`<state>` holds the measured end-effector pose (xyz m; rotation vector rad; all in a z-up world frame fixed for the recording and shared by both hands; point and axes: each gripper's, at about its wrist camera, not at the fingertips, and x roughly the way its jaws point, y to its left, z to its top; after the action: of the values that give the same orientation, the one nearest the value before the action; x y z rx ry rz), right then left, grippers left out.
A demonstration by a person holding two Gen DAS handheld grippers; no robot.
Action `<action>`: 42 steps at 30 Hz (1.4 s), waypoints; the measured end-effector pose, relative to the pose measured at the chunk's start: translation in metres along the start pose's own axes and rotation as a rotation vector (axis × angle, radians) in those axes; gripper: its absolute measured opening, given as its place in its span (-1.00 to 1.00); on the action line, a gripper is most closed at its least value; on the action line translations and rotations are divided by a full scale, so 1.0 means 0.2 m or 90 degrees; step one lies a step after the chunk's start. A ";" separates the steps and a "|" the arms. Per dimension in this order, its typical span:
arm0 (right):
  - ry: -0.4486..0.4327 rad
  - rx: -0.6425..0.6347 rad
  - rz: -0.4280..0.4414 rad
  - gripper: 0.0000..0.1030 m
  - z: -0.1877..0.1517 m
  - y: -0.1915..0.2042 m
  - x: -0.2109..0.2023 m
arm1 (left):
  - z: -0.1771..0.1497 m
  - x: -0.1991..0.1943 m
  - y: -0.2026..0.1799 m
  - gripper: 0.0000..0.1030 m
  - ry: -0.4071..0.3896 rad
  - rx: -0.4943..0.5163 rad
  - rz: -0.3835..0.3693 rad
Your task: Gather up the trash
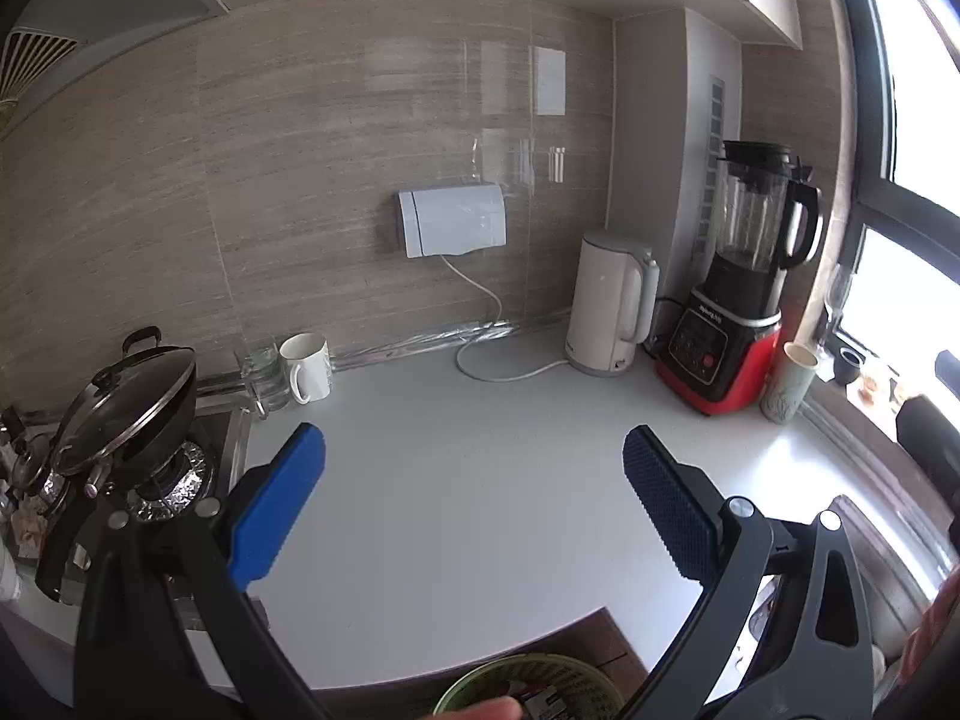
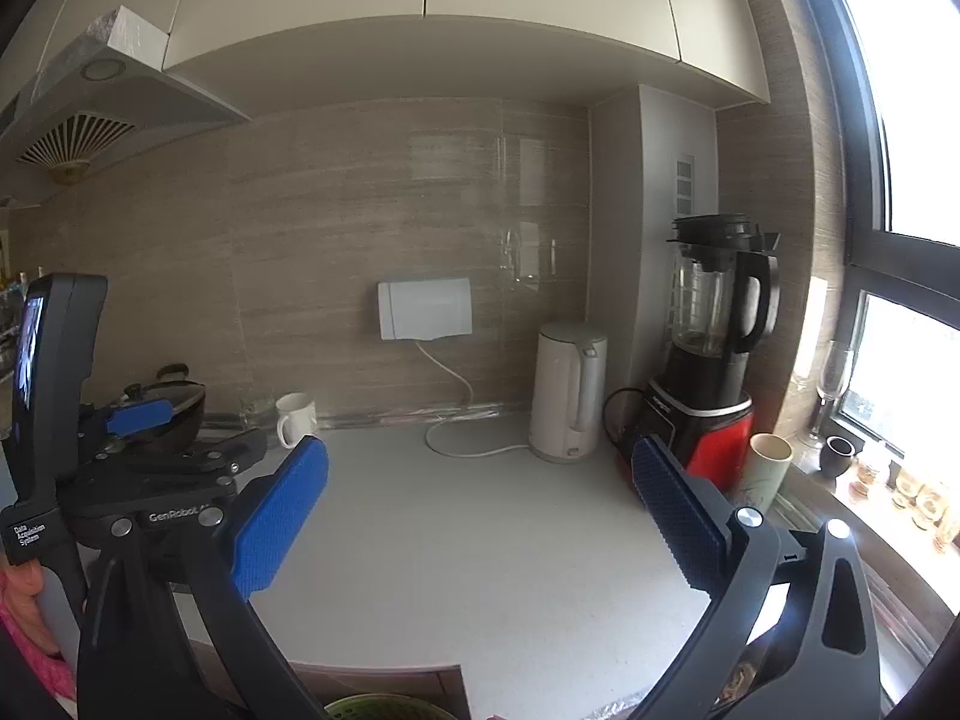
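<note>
Both grippers, left (image 1: 474, 468) & right (image 2: 480, 480), gape empty w/ ribbed blue pads; smooth white counter (image 1: 480, 510), kettle (image 1: 609, 300) at 1 o'clock.

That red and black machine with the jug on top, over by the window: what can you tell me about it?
It looks like a blender: a glossy red base with a black control panel of small buttons, and on it a clear, dark-tinted jug with a black lid and black handle. It stands upright on the pale countertop in the corner, between the white electric kettle and a pale green tumbler. A black cord loops out beside its base. Neither gripper touches it.
</note>
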<state>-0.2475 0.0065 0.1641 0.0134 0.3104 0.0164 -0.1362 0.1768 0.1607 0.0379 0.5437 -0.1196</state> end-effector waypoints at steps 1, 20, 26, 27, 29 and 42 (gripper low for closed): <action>0.001 0.000 0.005 0.95 0.00 -0.01 0.01 | 0.01 0.00 -0.01 0.85 -0.002 -0.003 0.003; 0.011 -0.010 0.036 0.96 0.02 -0.16 0.21 | 0.07 0.10 -0.13 0.85 -0.013 -0.031 0.046; 0.018 -0.015 0.039 0.96 0.02 -0.18 0.26 | 0.08 0.13 -0.15 0.85 -0.011 -0.032 0.052; 0.019 -0.014 0.038 0.96 0.02 -0.19 0.26 | 0.08 0.14 -0.15 0.85 -0.009 -0.031 0.053; 0.019 -0.013 0.038 0.96 0.02 -0.20 0.27 | 0.08 0.15 -0.15 0.85 -0.004 -0.026 0.052; 0.024 -0.021 0.030 0.96 0.02 -0.20 0.27 | 0.08 0.17 -0.15 0.85 0.000 -0.019 0.047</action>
<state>-0.1937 -0.0330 0.1501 -0.0118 0.3477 0.0682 -0.1024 0.1421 0.1556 0.0287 0.5436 -0.0391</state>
